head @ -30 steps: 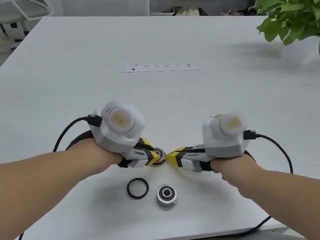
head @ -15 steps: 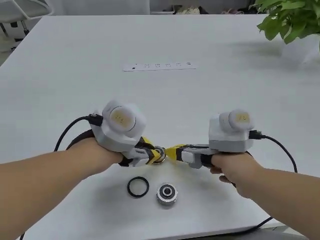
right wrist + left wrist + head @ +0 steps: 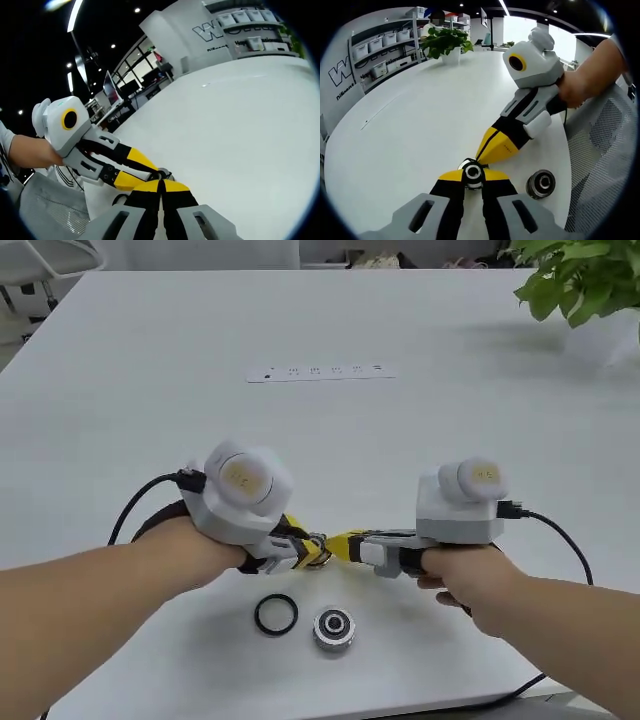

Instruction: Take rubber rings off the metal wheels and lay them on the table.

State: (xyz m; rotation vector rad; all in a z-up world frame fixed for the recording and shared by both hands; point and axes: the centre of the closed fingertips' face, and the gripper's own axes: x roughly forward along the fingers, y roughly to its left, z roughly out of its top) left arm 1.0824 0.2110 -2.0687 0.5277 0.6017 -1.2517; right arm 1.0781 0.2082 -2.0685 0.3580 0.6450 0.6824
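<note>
The white worktop (image 3: 420, 390) runs far back to a power strip (image 3: 322, 372), with a plant (image 3: 575, 280) at the far right corner. Near me, my left gripper (image 3: 312, 550) has its jaws clenched on a small wheel (image 3: 473, 172), held just above the worktop between my two hands. My right gripper (image 3: 338, 544) points in from the right, jaws pressed together, tips touching the wheel's rim. Whether they have nipped any of its rubber I cannot tell. Below, nearer still, a black ring (image 3: 275, 615) lies flat just beside a second wheel (image 3: 333, 628), which looks bare.

I judge the small wheel dense, hard and slick, so it wants a firm clamp across its flat faces. A ring like the black one should be light, soft and stretchy but snug on the metal. I would pinch a little of its outer edge and peel it sideways, not straight out.
</note>
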